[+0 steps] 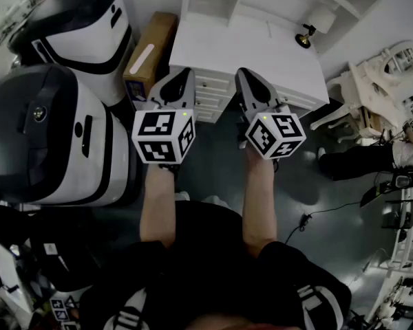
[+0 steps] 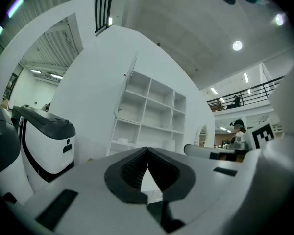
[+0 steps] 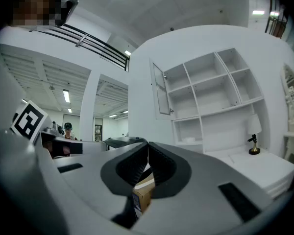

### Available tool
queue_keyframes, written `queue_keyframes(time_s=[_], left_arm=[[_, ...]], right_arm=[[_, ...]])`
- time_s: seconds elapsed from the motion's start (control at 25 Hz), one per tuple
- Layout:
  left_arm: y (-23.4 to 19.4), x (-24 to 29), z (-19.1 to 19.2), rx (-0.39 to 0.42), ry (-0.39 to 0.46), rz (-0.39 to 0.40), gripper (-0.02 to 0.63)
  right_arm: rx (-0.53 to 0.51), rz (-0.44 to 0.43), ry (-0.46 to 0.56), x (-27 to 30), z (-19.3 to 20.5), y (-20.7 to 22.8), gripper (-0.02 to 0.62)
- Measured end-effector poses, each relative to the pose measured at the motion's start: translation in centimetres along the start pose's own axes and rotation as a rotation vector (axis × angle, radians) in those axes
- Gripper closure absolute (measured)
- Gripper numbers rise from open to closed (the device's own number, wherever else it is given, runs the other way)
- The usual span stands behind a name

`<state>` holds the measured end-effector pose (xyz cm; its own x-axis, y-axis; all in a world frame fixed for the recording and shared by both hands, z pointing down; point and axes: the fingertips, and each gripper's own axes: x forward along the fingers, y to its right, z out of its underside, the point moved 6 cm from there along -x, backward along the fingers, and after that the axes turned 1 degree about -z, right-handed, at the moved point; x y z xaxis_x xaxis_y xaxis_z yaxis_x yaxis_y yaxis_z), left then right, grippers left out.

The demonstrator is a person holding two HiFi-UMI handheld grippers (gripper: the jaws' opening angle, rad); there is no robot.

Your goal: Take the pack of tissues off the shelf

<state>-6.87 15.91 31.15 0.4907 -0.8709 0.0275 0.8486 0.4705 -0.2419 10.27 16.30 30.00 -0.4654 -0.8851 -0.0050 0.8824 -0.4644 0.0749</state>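
Observation:
A white shelf unit (image 1: 217,2) (image 2: 152,111) (image 3: 210,92) stands on the back of a white dresser (image 1: 248,50). A small flat white thing, apparently the pack of tissues (image 2: 121,141) (image 3: 189,140), lies in a low compartment. My left gripper (image 1: 182,74) (image 2: 147,151) and right gripper (image 1: 246,74) (image 3: 148,145) are side by side in front of the dresser, pointing at it from some distance. Both are shut, their dark pads meeting at the tips with nothing between them.
A small lamp (image 1: 308,31) (image 3: 254,142) stands on the dresser top. A long cardboard box (image 1: 150,50) (image 3: 143,195) lies left of the dresser. Two big white-and-black machines (image 1: 51,139) (image 2: 46,141) stand at the left. A white chair (image 1: 375,78) and someone's legs (image 1: 358,160) are at the right.

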Motion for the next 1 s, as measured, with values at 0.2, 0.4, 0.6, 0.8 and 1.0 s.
queue_keyframes(time_s=[0.2, 0.4, 0.6, 0.8, 1.0], left_arm=[[-0.3, 0.5, 0.0, -0.003, -0.005, 0.008, 0.595], [-0.5, 0.5, 0.5, -0.018, -0.01, 0.012, 0.595], [-0.8, 0.4, 0.7, -0.028, -0.016, 0.013, 0.595], [-2.0, -0.1, 0.5, -0.043, -0.003, -0.002, 0.595], [-2.3, -0.4, 0.6, -0.061, -0.002, 0.003, 0.595]], right_arm=[[0.015, 0.008, 0.011, 0.3, 0.2, 0.2, 0.575], [0.001, -0.007, -0.008, 0.6, 0.4, -0.2, 0.575], [0.008, -0.01, -0.026, 0.9, 0.9, -0.6, 0.575], [-0.006, -0.02, -0.035, 1.3, 1.1, -1.6, 0.575], [-0.015, -0.008, -0.039, 0.9, 1.0, -1.9, 0.575]])
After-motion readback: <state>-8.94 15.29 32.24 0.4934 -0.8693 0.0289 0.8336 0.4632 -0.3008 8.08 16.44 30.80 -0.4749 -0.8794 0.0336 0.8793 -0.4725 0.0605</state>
